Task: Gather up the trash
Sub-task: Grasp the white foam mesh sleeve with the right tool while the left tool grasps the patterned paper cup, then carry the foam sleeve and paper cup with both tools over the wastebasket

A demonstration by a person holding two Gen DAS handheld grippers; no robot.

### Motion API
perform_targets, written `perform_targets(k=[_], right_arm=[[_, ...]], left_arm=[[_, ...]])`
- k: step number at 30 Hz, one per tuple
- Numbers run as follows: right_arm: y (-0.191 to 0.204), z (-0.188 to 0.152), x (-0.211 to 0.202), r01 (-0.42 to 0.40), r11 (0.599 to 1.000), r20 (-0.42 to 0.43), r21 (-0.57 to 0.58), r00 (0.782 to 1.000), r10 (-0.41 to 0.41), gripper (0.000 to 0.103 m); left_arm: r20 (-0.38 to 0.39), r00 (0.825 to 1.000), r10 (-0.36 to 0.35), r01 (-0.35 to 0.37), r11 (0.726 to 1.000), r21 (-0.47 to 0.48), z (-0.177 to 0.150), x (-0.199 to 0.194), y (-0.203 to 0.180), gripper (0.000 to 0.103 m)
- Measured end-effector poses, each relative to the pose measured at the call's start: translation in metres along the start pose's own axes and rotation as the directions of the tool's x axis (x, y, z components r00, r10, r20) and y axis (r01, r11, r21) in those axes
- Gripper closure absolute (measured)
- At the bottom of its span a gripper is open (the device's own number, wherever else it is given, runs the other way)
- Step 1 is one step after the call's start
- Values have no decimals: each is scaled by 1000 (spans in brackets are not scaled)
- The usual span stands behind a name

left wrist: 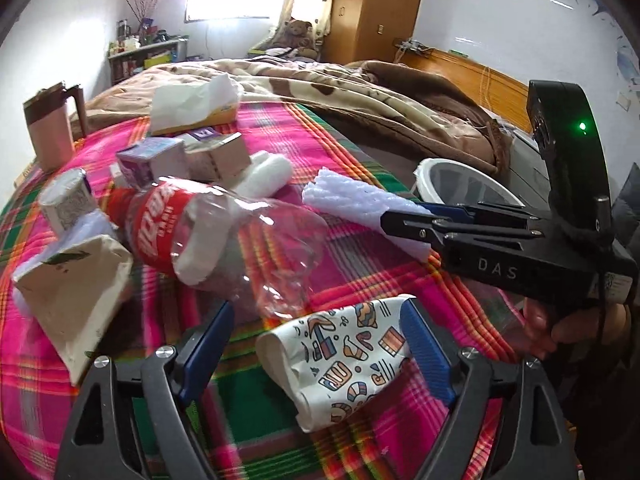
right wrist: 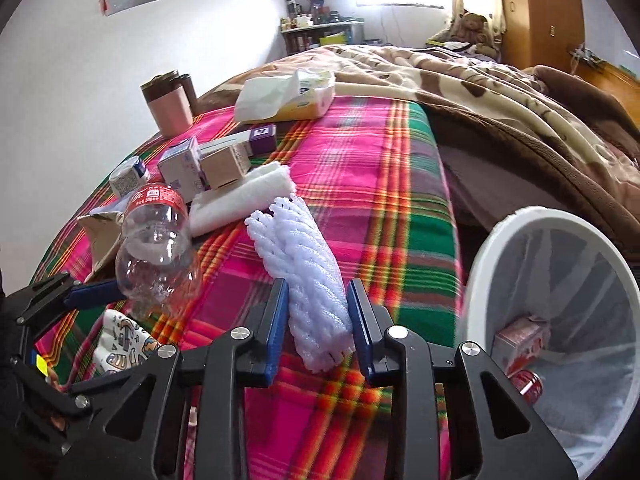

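Home bedroom: bed (left wrist: 360, 92), wooden wardrobe (left wrist: 376, 8), teddy bear (left wrist: 298, 32).

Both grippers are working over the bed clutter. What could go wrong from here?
1. The right gripper pinches the soft foam net sleeve near one end; the long free end could flop or snag short of the trash bin.
2. The open left gripper straddles the crumpled paper cup with the empty plastic bottle right beside it; closing could nudge the bottle and roll it.
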State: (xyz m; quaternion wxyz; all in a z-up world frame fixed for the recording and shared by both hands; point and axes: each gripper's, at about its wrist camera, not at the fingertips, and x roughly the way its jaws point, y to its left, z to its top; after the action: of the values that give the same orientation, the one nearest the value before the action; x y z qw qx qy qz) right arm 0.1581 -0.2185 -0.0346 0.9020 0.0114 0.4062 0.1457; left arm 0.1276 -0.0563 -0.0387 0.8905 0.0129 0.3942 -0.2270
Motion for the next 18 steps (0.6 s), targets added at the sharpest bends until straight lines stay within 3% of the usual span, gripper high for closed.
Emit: perform_targets(k=[7,11,18], right_arm=[[-7,-6,-14,9,1000,28,29,1000,-10,72],[-10,-11,-19,15,999,37,38,999,-16,72],[-17,-18,-29,11,998,57,65,998,-14,72]], left_arm=[[-23,998,-59,59,998,20,-8,-5,-14,17],[-39,998,-43,45,998,54,-16,-3,-27,17],[-27,999,-42,41,999,-27,-15,-1,-22,17]])
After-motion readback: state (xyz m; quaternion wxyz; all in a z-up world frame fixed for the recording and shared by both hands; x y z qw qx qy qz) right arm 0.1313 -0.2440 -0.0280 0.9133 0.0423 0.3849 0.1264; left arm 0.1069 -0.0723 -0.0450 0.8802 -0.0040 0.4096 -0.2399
